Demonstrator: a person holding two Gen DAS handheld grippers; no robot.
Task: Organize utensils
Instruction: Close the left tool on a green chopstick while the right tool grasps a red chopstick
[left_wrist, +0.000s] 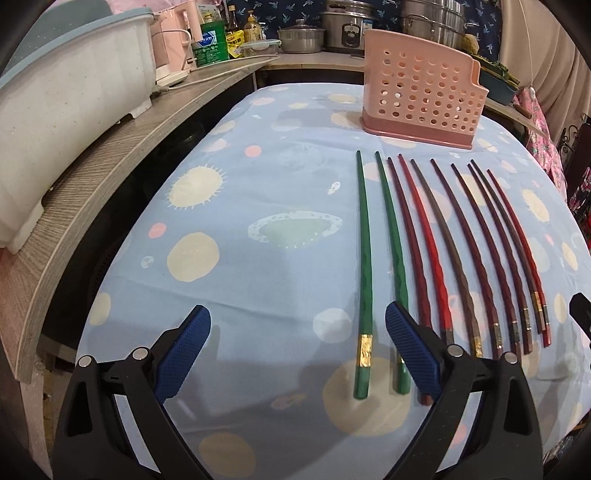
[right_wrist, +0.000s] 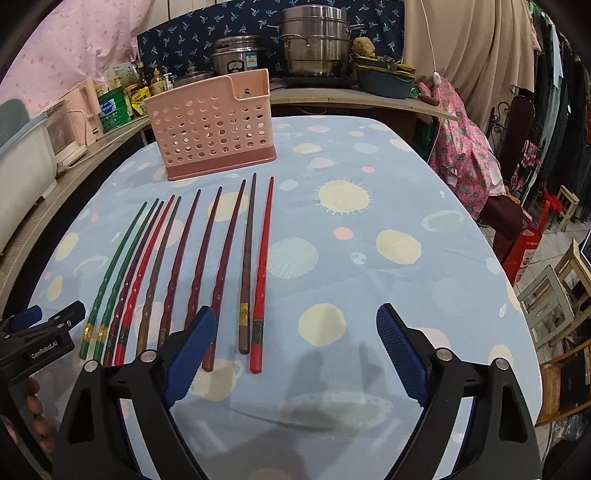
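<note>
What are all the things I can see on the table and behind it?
Green chopsticks: two, green, left end of the row on the tablecloth.
Red and brown chopsticks: eight, red to dark brown, lying beside the green ones.
Basket: one, pink with holes, standing behind the chopsticks.
Tablecloth: one, light blue with pale spots, over the table.
Pots: several, silver, on the back counter.
Bottles: a few, back counter, left.
Left tongs: open, above the green chopsticks.
Right tongs: open, right of the row.

"GenRobot.AI" on left hand-held gripper (right_wrist: 44, 332)
</note>
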